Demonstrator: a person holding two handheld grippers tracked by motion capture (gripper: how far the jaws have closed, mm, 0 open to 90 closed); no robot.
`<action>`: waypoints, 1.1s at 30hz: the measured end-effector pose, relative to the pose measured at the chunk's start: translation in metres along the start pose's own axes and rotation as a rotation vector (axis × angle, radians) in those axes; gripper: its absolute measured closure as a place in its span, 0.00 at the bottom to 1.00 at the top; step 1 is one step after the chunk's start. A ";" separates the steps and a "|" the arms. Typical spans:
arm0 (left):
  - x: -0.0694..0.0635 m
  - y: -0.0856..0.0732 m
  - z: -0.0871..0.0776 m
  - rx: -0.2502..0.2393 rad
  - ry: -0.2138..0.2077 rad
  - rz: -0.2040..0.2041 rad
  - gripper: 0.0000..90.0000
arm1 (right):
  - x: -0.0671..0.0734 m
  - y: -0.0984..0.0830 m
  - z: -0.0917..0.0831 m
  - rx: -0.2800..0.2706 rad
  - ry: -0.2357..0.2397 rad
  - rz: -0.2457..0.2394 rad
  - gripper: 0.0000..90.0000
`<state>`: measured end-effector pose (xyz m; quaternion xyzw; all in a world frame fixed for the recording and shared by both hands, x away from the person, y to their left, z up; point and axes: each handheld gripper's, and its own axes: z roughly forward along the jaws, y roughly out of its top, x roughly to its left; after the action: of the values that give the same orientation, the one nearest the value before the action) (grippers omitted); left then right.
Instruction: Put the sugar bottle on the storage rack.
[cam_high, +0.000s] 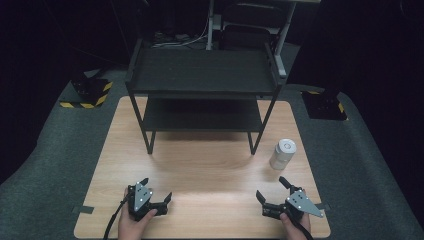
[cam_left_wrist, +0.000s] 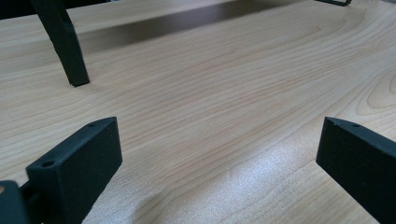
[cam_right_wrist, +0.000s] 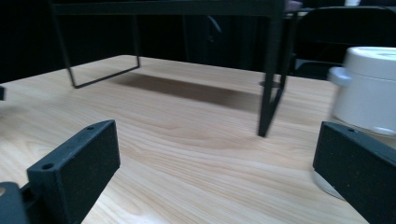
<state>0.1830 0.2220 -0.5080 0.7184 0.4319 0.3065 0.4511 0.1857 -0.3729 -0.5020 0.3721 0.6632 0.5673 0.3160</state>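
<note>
High view: the left hand-held gripper (cam_high: 157, 192) and right hand-held gripper (cam_high: 270, 187) rest low on the worktop (cam_high: 210, 165), jaws spread, released. A white canister (cam_high: 283, 153) stands just beyond the right one, beside the black shelf rack (cam_high: 202, 75).

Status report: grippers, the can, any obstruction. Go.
Left gripper open, empty. Right gripper open, empty. White can upright beside black shelf rack, just ahead of right gripper. Path unobstructed.

lab test bay | black curtains (cam_high: 45, 35); hazard-taped stand bases (cam_high: 91, 92); wooden table (cam_high: 210, 165) on grey carpet (cam_high: 45, 170)
</note>
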 end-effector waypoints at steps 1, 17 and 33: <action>0.000 0.000 0.000 0.000 0.000 0.000 0.01 | 0.000 0.000 0.000 0.000 0.000 0.000 0.00; 0.000 0.001 0.001 0.003 -0.003 0.008 0.01 | -0.005 0.006 0.017 0.077 -0.264 0.014 0.00; 0.001 -0.001 0.000 -0.005 -0.005 -0.002 0.01 | -0.021 0.012 0.085 0.090 -0.372 0.018 0.21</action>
<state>0.1832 0.2233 -0.5087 0.7177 0.4307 0.3052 0.4542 0.2701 -0.3460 -0.5038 0.4905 0.6146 0.4611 0.4111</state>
